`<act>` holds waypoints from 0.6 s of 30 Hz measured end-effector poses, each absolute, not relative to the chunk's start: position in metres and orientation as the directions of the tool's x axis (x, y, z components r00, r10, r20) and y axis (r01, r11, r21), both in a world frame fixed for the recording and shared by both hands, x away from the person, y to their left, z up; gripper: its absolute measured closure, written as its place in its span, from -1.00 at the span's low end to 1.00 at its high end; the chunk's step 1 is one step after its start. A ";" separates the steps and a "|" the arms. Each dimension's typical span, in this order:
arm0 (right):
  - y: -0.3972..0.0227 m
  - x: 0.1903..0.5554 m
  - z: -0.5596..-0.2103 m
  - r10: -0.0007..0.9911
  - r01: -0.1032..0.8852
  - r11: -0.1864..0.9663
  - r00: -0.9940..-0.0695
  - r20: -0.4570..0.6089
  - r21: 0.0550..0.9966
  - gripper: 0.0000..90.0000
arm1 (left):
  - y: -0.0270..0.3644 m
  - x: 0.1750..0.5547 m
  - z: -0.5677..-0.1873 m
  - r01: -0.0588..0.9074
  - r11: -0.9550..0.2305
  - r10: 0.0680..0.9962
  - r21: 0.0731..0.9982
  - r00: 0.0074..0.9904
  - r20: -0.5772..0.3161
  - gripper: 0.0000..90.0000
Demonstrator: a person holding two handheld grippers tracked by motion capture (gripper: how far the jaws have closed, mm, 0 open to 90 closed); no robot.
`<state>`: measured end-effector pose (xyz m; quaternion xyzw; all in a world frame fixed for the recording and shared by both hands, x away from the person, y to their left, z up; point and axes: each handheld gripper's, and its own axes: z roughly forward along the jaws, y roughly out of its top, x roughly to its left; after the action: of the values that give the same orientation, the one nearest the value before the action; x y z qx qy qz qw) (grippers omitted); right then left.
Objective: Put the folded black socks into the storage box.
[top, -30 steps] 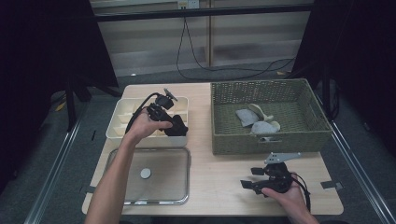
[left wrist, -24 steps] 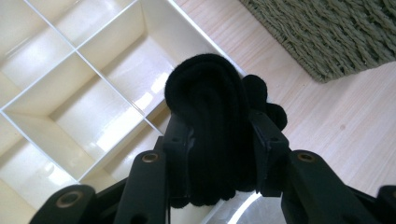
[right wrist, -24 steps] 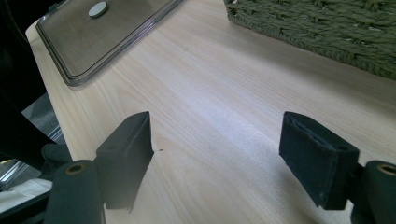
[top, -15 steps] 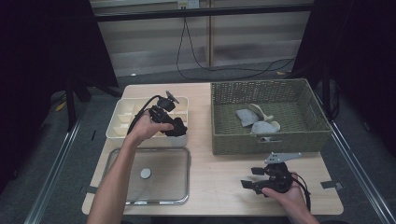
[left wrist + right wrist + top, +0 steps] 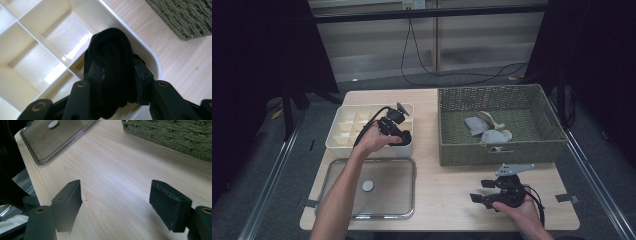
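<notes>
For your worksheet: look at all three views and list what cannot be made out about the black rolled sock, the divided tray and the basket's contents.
- Black rolled sock: in the left gripper view, the left tongs cover its lower end and the compartment floor beneath.
- Divided tray: in the high view, the hand hides its near right corner.
- Grey pieces in the basket: too small in the high view to identify.

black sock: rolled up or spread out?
Rolled up. The black sock is a compact bundle between the left gripper's jaws, over the white divider tray's corner compartment.
</notes>
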<state>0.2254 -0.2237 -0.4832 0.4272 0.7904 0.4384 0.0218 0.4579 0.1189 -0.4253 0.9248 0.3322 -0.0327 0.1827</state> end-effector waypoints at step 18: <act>-0.223 0.225 -0.483 0.695 0.656 0.251 -0.634 0.339 0.712 -0.43 | 0.108 0.467 -0.442 0.637 -0.728 0.606 0.253 0.771 -0.195 0.46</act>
<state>0.2252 -0.2227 -0.4826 0.4272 0.7906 0.4381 0.0223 0.4668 0.1082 -0.4417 0.9282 0.3349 -0.0495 0.1543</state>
